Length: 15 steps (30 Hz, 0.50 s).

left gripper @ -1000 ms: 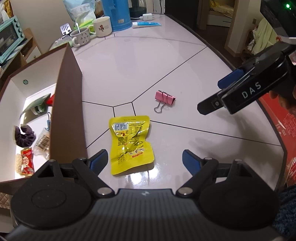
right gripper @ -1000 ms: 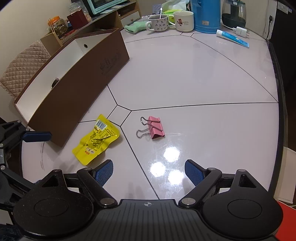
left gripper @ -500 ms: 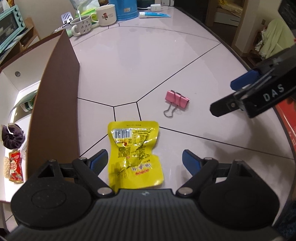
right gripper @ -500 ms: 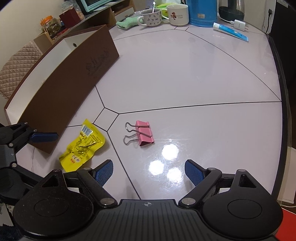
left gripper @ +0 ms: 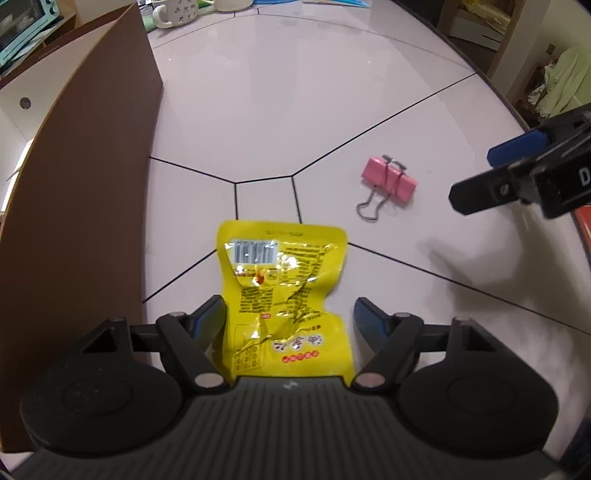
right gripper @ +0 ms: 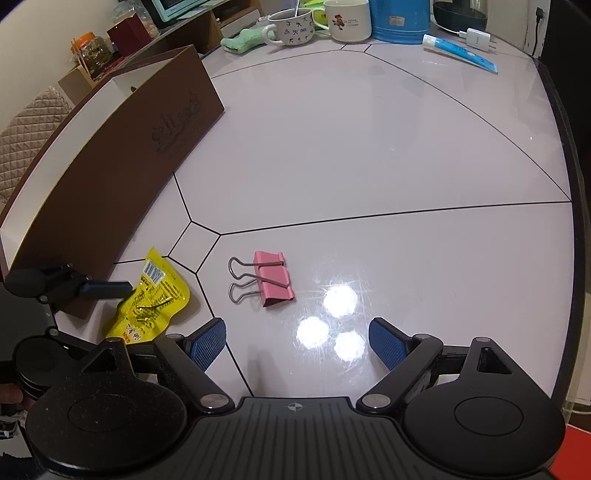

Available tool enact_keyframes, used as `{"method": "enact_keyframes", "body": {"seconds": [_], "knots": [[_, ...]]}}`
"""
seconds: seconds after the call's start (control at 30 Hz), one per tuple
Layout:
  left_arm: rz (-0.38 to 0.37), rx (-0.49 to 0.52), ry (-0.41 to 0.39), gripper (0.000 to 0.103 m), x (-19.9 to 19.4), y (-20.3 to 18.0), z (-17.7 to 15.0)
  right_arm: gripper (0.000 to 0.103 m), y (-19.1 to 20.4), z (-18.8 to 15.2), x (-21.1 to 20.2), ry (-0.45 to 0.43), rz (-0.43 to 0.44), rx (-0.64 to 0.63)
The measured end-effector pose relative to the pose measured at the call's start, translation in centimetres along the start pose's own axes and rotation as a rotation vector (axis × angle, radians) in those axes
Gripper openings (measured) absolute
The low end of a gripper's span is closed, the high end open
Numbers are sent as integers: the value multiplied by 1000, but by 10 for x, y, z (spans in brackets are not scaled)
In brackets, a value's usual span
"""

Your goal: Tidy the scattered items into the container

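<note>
A yellow snack packet (left gripper: 275, 291) lies flat on the white table, its near half between the spread fingers of my left gripper (left gripper: 290, 323), which is open and not clamped on it. The same yellow packet (right gripper: 151, 299) shows at the lower left of the right wrist view, with a left gripper finger (right gripper: 105, 289) over it. A pink binder clip (right gripper: 273, 278) lies just ahead of my open right gripper (right gripper: 297, 341). In the left wrist view the pink clip (left gripper: 389, 184) sits right of centre. The brown box (left gripper: 81, 192) with a white inside stands along the left.
Mugs (right gripper: 295, 26), a blue jug (right gripper: 400, 18), a toothpaste tube (right gripper: 460, 53) and a white plug (right gripper: 478, 38) stand at the table's far end. The table's dark edge (right gripper: 570, 155) runs down the right. A quilted chair back (right gripper: 26, 133) is beyond the box.
My left gripper has come forward and down, so the yellow packet now lies between its fingers. My right gripper has closed in on the pink clip. Both stay open.
</note>
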State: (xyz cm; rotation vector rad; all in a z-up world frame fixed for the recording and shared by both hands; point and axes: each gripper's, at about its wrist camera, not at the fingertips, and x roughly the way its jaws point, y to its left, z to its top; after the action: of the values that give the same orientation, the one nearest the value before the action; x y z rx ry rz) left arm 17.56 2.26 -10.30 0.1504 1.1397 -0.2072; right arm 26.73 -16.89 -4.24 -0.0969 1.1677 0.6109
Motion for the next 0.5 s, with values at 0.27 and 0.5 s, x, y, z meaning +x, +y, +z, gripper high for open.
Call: {"method": "enact_keyframes", "body": {"seconds": [0.27, 0.5], "knots": [[-12, 41, -19, 59, -5, 1, -5, 87, 2, 4, 7, 8, 7, -12], [-31, 104, -19, 41, -19, 1, -10, 87, 2, 3, 8, 10, 8, -14]]}}
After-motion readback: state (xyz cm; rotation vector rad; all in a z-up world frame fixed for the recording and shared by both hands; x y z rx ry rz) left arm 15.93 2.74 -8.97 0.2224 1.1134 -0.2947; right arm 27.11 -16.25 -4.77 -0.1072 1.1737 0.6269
